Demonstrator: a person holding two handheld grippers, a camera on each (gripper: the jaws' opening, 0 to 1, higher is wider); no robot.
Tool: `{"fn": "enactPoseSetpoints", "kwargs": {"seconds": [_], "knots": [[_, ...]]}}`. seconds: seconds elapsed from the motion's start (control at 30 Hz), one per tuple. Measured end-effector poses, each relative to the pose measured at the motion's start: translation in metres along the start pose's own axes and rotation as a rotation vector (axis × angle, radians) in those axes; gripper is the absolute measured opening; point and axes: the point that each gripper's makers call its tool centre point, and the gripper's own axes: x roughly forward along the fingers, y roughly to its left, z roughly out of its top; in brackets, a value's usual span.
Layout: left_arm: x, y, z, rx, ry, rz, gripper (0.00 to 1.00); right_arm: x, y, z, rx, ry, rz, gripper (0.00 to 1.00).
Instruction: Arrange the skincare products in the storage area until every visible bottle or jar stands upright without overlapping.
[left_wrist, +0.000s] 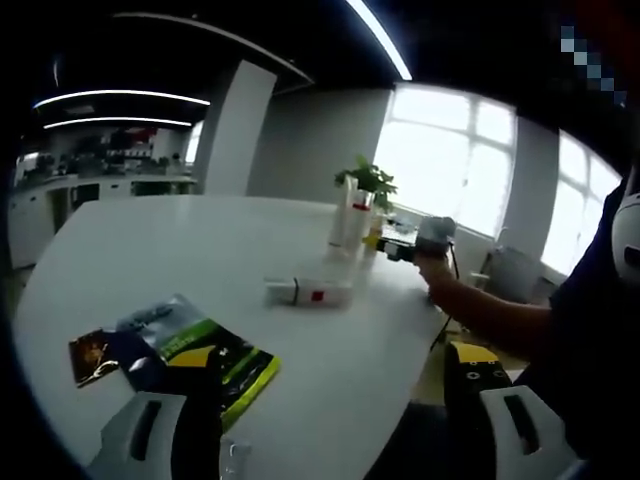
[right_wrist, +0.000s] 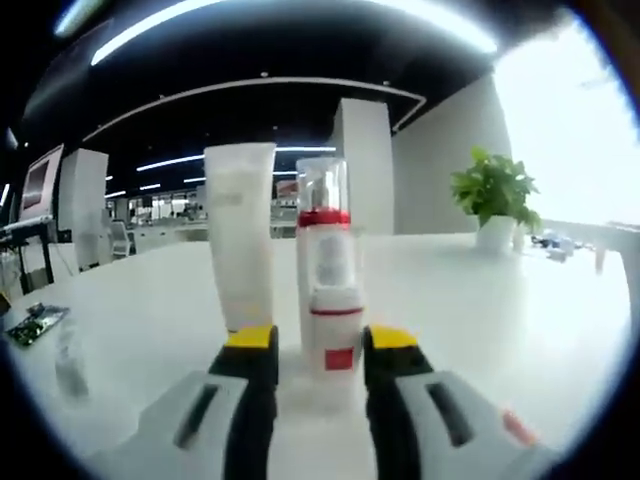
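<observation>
Bottles occupy the middle of the right gripper view: a clear plastic pump bottle with a red collar and transparent cap (right_wrist: 323, 262) stands upright at twelve o'clock from the right gripper (right_wrist: 320, 352), and a small white jar with a red square label (right_wrist: 336, 342) sits right between the yellow-tipped jaws, which are parted around it; whether they touch its sides I cannot tell. A tall white squeeze tube standing on its cap (right_wrist: 240, 248) rises at eleven o'clock, just beside the pump bottle.

In the left gripper view, the left gripper (left_wrist: 330, 420) hangs wide and empty over the white tabletop (left_wrist: 150, 250). A white box-shaped product with a red mark (left_wrist: 308, 291) lies on its side at twelve o'clock, well apart from the upright group at one o'clock. A glossy green-and-black magazine (left_wrist: 205, 352) lies at ten o'clock.

The jar looks light and rigid, with smooth sides likely to slip; gripping it low across its body seems safest. The tube is soft and top-heavy, easily toppled by a nudge.
</observation>
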Motion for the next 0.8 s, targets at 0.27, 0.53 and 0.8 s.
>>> {"fn": "enactPoseSetpoints", "kwargs": {"seconds": [0.27,0.53,0.8], "knots": [[0.0013,-0.0015,-0.0009,-0.001,0.002,-0.004,0.94,-0.0005,0.0037,-0.0037,0.007,0.014,0.007,0.34],[0.0003,-0.0013,-0.0007,-0.003,-0.001,-0.002,0.94,0.0017,0.0073,-0.0033,0.013,0.014,0.015,0.34],[-0.0007,-0.0010,-0.0004,-0.003,-0.002,0.000,0.94,0.0000,0.0049,-0.0051,0.001,0.022,0.009,0.34]]}}
